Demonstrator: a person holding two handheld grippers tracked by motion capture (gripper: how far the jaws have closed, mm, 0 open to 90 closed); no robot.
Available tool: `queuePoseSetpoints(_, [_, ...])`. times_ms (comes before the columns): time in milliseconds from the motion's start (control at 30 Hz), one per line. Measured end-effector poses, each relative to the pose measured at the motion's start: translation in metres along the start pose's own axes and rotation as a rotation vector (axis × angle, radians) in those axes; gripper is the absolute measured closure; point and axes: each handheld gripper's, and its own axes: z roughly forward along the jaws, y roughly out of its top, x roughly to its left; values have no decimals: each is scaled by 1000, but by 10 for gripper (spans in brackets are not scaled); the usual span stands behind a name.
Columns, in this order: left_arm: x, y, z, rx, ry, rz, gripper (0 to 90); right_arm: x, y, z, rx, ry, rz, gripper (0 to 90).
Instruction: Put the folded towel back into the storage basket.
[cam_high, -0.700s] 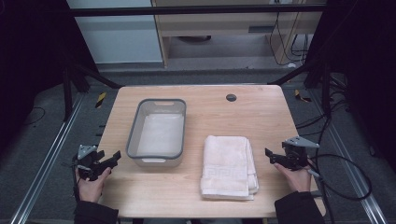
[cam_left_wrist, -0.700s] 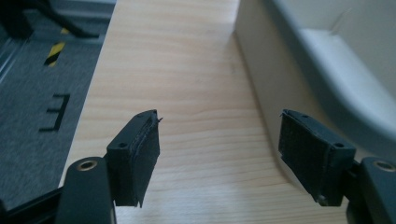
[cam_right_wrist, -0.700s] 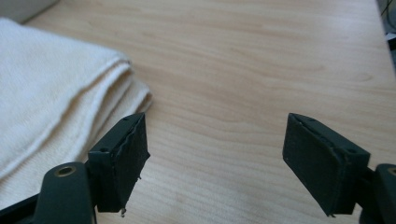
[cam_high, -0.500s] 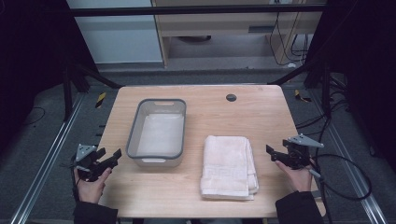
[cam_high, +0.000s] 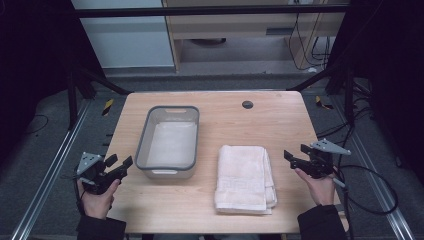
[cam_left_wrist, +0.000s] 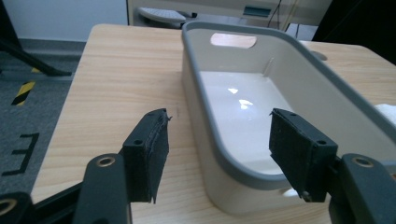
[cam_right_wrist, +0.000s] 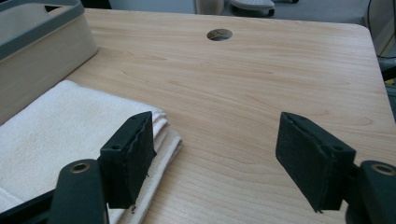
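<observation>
On my table I count one grey tub, one folded towel, and my two grippers.

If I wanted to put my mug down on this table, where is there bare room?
The far right corner is bare, behind the towel around the small hole. The front strip before the bin is free too. The gap between bin and towel is narrow, and each gripper, left and right, crowds a side edge.

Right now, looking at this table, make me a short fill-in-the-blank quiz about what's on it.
1. The folded towel lies to the ____ of the tub in the high view.
2. The tub has nothing in it; it is ____.
3. The left gripper and the right gripper both have their jaws ____.

Missing words: right; empty; open
</observation>
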Motion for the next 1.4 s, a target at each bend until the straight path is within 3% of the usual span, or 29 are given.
queuePoseSetpoints(467, [-31,13,11,8,-59,54,350,1,26,-3,-32,32,-20,245])
queuePoseSetpoints(667, [-59,23,20,1,-105,94,342,8,40,-1,-43,39,-51,256])
queuePoseSetpoints(900, [-84,32,27,-4,-138,140,341,15,50,2,-40,68,-52,221])
queuePoseSetpoints(1400, [-130,29,42,12,-216,195,340,29,61,12,-48,106,-64,203])
